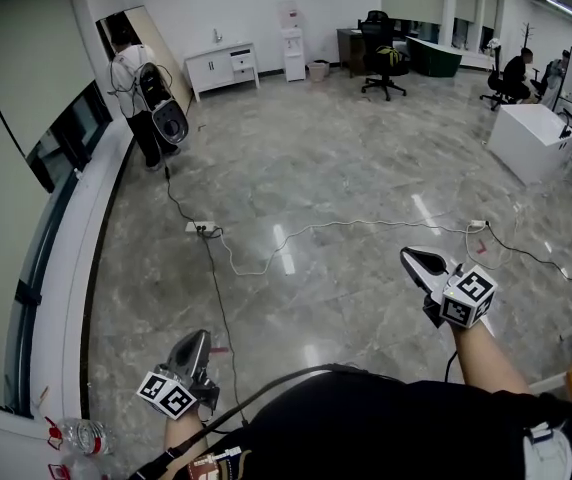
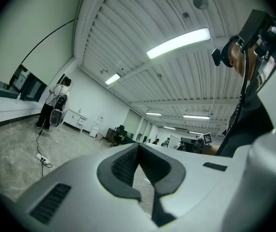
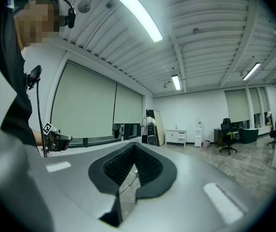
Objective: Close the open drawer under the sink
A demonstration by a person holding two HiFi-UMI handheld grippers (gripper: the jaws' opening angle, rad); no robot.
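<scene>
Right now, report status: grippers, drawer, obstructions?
Left gripper shut, empty; right gripper shut, empty. No sink or drawer in any view. White cable and power strip lie across the floor ahead.

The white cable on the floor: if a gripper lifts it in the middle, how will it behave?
The white cable lies in loose curves, so it is probably floppy and would sag on both sides. The floor looks glossy, so the rest would likely slide. One end seems to reach the power strip, which may get dragged.
</scene>
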